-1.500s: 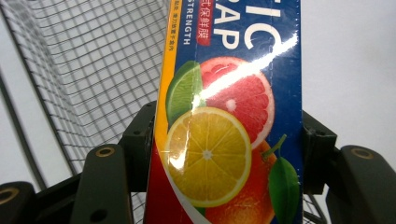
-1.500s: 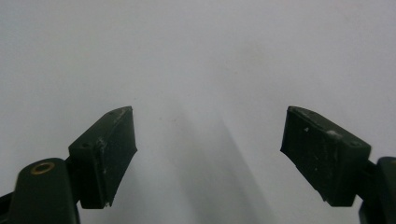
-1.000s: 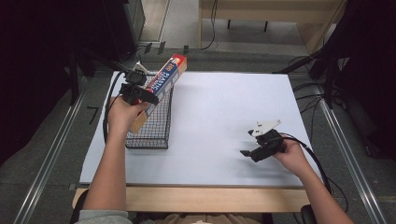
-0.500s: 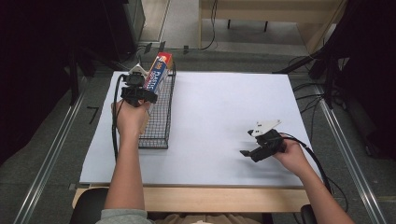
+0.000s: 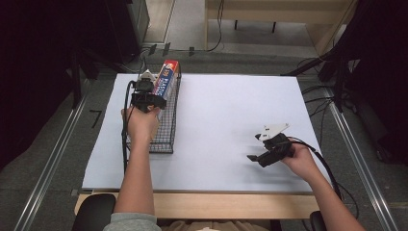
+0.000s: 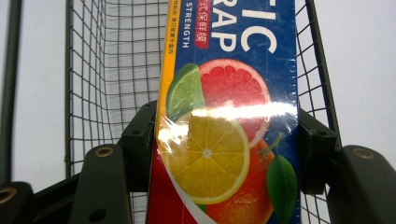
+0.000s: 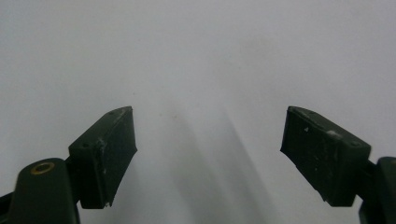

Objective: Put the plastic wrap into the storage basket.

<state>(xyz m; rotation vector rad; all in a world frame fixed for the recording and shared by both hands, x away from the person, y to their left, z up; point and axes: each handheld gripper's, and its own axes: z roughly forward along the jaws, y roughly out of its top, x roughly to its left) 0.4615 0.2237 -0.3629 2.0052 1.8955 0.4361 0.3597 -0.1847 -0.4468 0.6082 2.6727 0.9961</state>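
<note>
White table (image 5: 226, 120) | left gripper (image 6: 226, 140) clamps blue cling-wrap box (image 6: 229, 121) printed with citrus slices, far left | box slants inside black wire basket (image 5: 166, 130) | right gripper (image 7: 208, 154) open, empty, near right

L gripper (image 5: 150, 98) clamped, R gripper (image 5: 255, 154) agape

A white table (image 5: 221, 120) stands on grey floor (image 5: 43, 159) crossed by cables (image 5: 317, 91).
</note>
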